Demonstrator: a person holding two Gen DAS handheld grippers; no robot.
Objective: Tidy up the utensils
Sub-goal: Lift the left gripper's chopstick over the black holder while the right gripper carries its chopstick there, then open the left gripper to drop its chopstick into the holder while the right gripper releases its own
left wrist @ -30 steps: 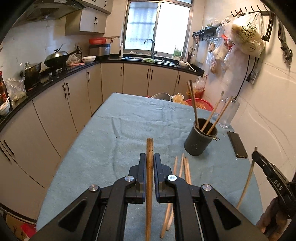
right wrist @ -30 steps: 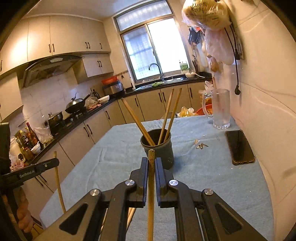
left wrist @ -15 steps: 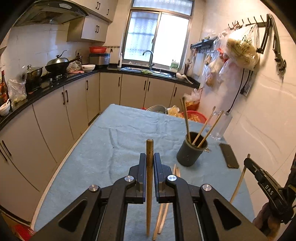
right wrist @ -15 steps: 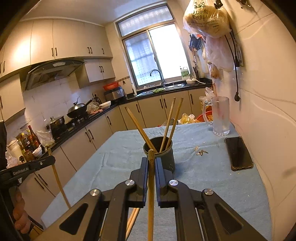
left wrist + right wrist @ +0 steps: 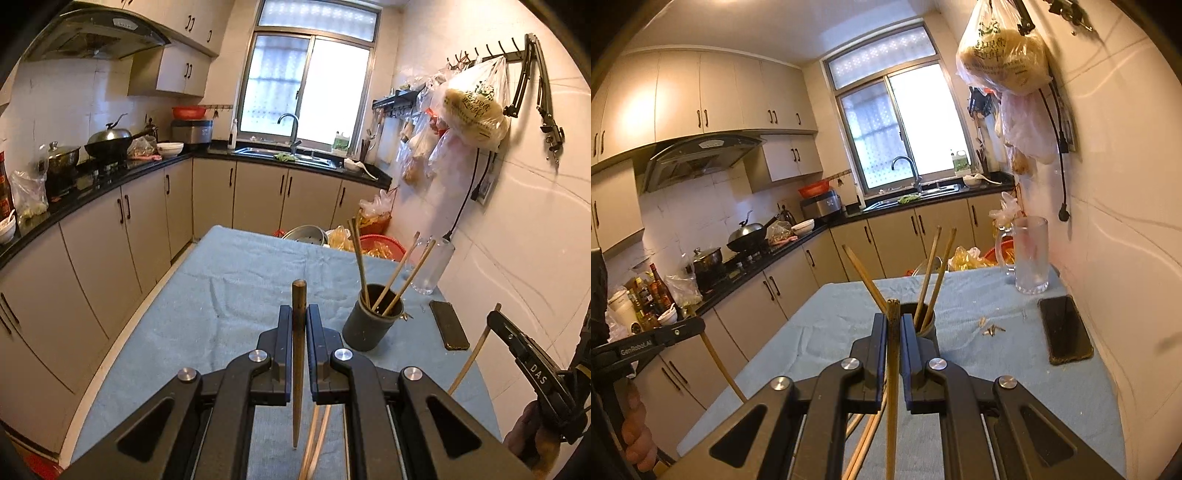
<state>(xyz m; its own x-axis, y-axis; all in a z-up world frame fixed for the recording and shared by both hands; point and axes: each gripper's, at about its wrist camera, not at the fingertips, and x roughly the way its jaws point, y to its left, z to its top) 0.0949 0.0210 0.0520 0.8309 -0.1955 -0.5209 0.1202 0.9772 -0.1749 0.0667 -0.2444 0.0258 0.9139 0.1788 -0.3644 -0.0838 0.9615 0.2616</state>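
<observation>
**Chopsticks clamped in both grippers above the table**

Chopsticks are what I hold on each side. My left gripper (image 5: 299, 325) is closed tight on one dark wooden chopstick (image 5: 298, 354), which stands almost upright between the jaws, its blunt end poking above the fingertips and its thin end pointing down toward the blue cloth (image 5: 229, 295) on the table. My right gripper (image 5: 894, 332) pinches a second chopstick (image 5: 893, 369) the same way, upright, its squared top just above the jaws.

Ahead of the left gripper and a little to its right stands the dark round holder (image 5: 371, 325), with three chopsticks (image 5: 397, 280) leaning out of it at different angles. From the right wrist view the holder (image 5: 925, 326) sits directly behind my fingertips, partly hidden by them.

More loose chopsticks (image 5: 316, 439) lie on the cloth under the left gripper; they also show beneath the right one (image 5: 866, 439).

Near the wall, a black phone (image 5: 1065, 328) lies flat on the cloth, and a clear glass mug (image 5: 1028, 254) stands beyond it. Small scraps (image 5: 991, 326) sit between holder and phone.
</observation>
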